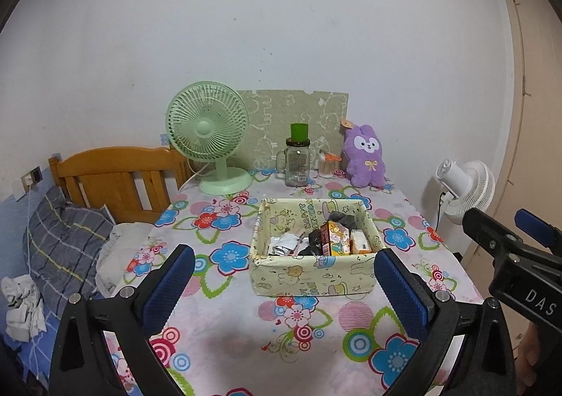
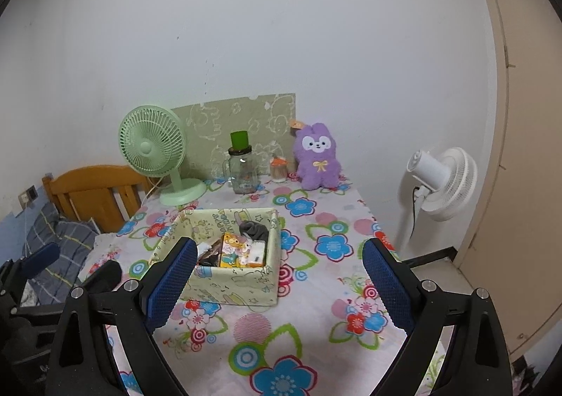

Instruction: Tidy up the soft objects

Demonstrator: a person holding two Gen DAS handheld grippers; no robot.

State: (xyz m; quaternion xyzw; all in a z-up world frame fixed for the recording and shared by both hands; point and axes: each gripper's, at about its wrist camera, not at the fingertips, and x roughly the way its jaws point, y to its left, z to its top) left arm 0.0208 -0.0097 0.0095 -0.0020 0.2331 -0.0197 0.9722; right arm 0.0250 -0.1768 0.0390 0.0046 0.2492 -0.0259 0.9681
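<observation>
the left tongs [image 1: 284, 281] are spread wide and hold nothing, and the right tongs [image 2: 279, 278] are spread wide and hold nothing too. both hang low over the near end of the flowery table [image 1: 217, 322], side by side, and both point at the far wall. the soft box [image 1: 312, 276] sits right in front of the left tongs, just past their tips, with its long side running across from left to right. from the right tongs the box [image 2: 228, 285] is in front and a bit to the left, partly behind the left finger. in the box are a small orange carton [image 1: 335, 238], some dark soft things [image 1: 346, 220] and a white wrapper [image 1: 284, 243]. the purple bunny toy [image 1: 365, 155] stands up at the far end, past the box and a bit to the right, next to a glass jar [image 1: 296, 164]. i think the left tongs are nearer the box, and the right ones have the straighter way to the bunny.
</observation>
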